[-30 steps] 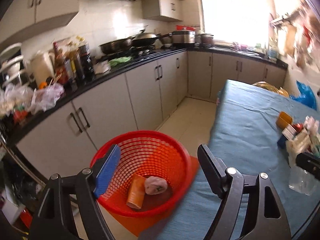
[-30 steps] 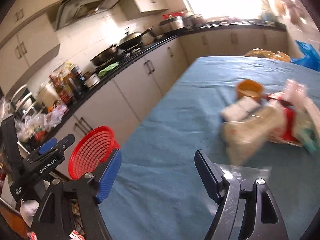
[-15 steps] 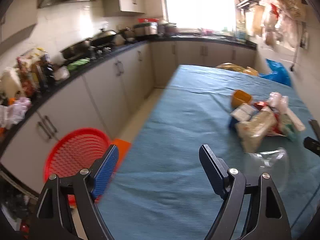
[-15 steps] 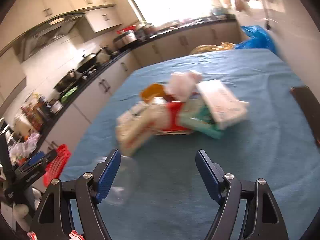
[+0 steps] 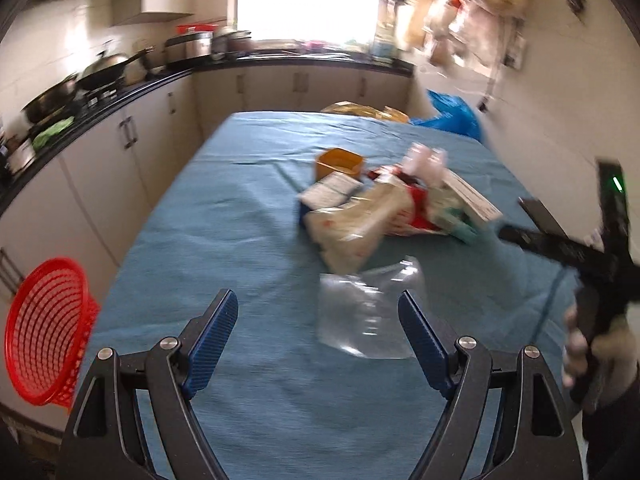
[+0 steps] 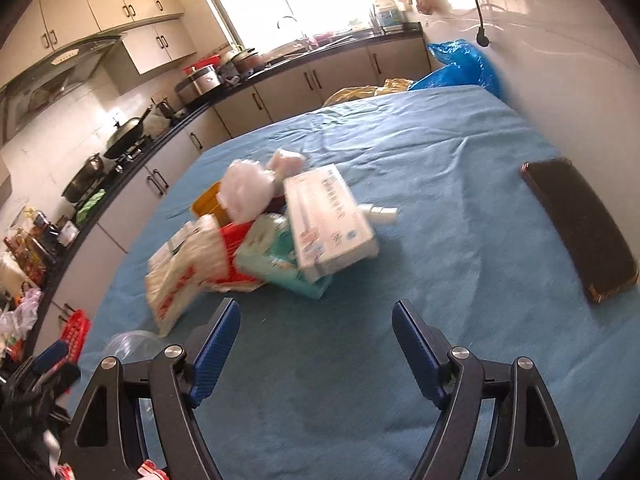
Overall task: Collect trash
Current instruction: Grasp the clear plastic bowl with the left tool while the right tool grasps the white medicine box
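Observation:
A pile of trash (image 5: 384,208) lies mid-table on the blue cloth: white bags, boxes, an orange tub (image 5: 339,162). A clear plastic cup (image 5: 366,312) lies on its side nearest my left gripper (image 5: 318,338), which is open and empty just short of it. In the right wrist view the pile (image 6: 280,232) has a white box (image 6: 328,220) on top. My right gripper (image 6: 316,344) is open and empty, short of the pile. The red mesh basket (image 5: 44,332) hangs off the table's left side.
A dark flat phone-like object (image 6: 580,228) lies on the cloth at the right. A blue plastic bag (image 6: 460,66) and a yellow bag (image 6: 360,92) sit at the table's far end. Kitchen cabinets and a counter with pans run along the left.
Both grippers have swung right from the red basket toward the trash pile. The basket has slid to the left edge of the left view. Both stay open.

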{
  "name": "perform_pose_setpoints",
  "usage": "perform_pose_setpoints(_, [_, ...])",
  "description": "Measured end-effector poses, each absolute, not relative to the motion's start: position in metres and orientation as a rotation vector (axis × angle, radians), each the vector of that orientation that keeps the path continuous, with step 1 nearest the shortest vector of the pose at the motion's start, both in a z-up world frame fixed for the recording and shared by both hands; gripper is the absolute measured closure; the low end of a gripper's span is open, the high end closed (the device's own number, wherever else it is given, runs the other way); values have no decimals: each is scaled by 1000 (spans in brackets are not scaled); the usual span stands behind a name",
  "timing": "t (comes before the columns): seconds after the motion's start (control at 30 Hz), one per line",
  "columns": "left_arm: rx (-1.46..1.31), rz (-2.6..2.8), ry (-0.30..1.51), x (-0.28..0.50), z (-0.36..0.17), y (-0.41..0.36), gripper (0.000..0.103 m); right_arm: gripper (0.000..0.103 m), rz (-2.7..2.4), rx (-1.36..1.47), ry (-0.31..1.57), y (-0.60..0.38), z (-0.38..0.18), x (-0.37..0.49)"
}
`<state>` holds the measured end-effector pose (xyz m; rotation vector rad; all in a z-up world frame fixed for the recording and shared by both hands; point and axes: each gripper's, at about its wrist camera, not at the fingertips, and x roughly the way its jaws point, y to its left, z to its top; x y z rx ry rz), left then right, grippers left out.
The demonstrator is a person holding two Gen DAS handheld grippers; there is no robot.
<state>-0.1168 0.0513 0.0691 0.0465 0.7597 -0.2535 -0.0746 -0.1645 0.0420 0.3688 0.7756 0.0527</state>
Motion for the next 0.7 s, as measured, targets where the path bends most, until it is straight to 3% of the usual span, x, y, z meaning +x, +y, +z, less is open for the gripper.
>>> perform_pose_setpoints(0.23, [136,-276,793,-103,54,11,25,20,-4,240,797,-168,49,-32])
perform_pose_setpoints(0.27, [137,-266,801,-99,51,10,28,20,-4,223,800,-167,49,-25])
perform_pose_setpoints(0.3, [135,-261,812,-95,49,10,41,20,-7,206,802,-166,49,-20])
perform_pose_setpoints(0.37, [139,-222,809,-90,48,11,55,20,-11,162,815,-160,46,-8])
perform_pose_setpoints(0.43, [135,-214,807,-88,48,14,75,20,-7,138,833,-154,41,2])
perform_pose_setpoints(0.53, [110,-214,806,-88,52,23,87,24,-13,114,860,-147,34,14])
perform_pose_setpoints(0.63, [90,-214,808,-89,54,32,91,46,-4,127,878,-146,29,17])
perform_pose_setpoints(0.7, [66,-218,810,-89,56,38,93,46,-2,141,879,-146,30,14])
